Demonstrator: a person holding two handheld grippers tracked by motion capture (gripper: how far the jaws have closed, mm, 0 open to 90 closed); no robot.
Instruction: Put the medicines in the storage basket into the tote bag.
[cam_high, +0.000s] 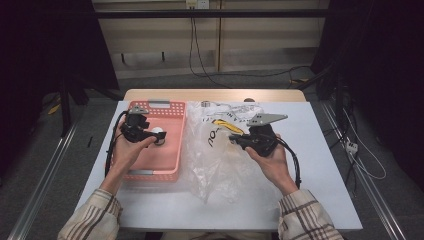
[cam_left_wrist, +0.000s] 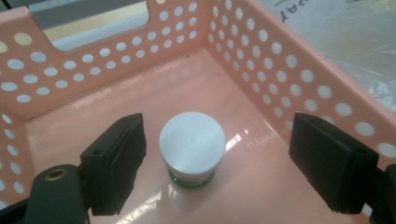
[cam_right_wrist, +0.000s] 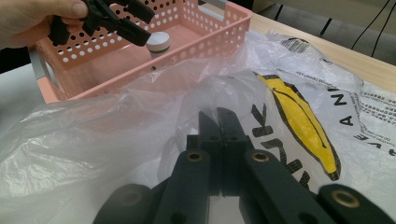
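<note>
My left gripper (cam_left_wrist: 212, 163) is hanging inside the pink basket (cam_left_wrist: 280, 70) near the counter's (cam_high: 320, 165) left edge, fingers (cam_left_wrist: 116, 161) spread around the small white-lidded jar (cam_left_wrist: 192, 148); the jar is sitting closer to one finger, not touching either. Jar is standing upright on the basket floor, long axis vertical, lid up. My right gripper (cam_right_wrist: 218, 122) is pinching the clear plastic bag (cam_right_wrist: 116, 140), fingers pressed together.
</note>
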